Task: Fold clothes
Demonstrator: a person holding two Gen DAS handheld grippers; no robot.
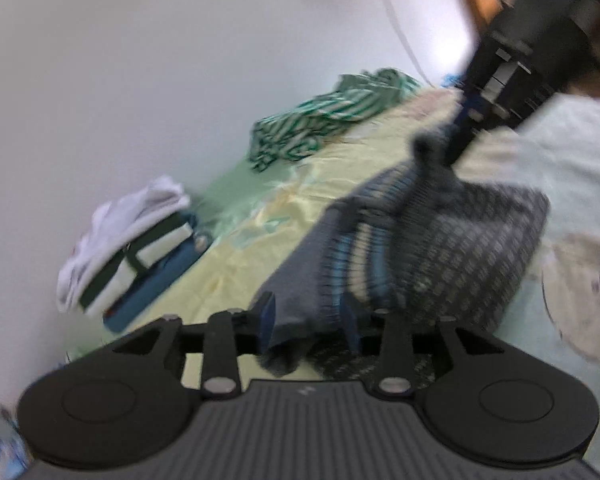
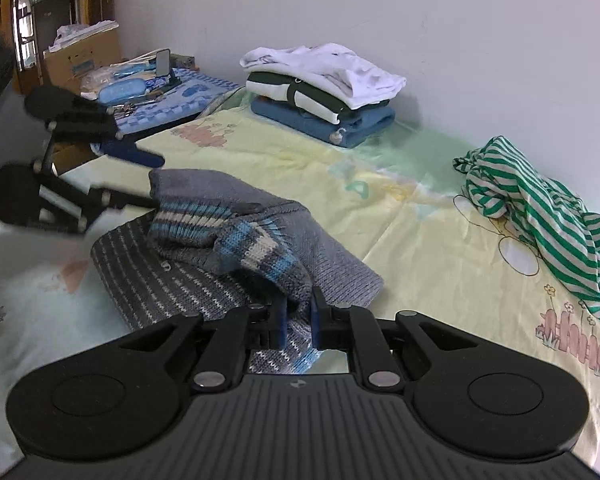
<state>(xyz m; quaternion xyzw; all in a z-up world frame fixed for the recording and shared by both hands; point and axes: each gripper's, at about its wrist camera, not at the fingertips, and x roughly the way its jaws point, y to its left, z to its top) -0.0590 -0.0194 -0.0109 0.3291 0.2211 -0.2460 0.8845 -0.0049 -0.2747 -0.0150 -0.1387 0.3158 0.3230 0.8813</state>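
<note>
A grey knit sweater (image 2: 204, 216) with blue and cream striped bands lies bunched on the yellow bedsheet (image 2: 300, 160). My right gripper (image 2: 299, 318) is shut on a striped knit edge at the sweater's near side. In the left wrist view the right gripper (image 1: 448, 152) pinches a raised fold of the sweater (image 1: 460, 248). My left gripper (image 1: 306, 322) stands open, with the sweater's plain grey edge hanging loose between its blue fingers. From the right wrist view the left gripper (image 2: 156, 180) sits at the sweater's far left edge, jaws apart above and below the cloth.
A stack of folded clothes (image 2: 324, 92), white over dark green over blue, stands against the wall. A crumpled green-and-white striped garment (image 2: 540, 216) lies at the right of the bed. A phone on a stand (image 2: 164, 64) and a cardboard box (image 2: 80, 56) sit beyond the bed's far left.
</note>
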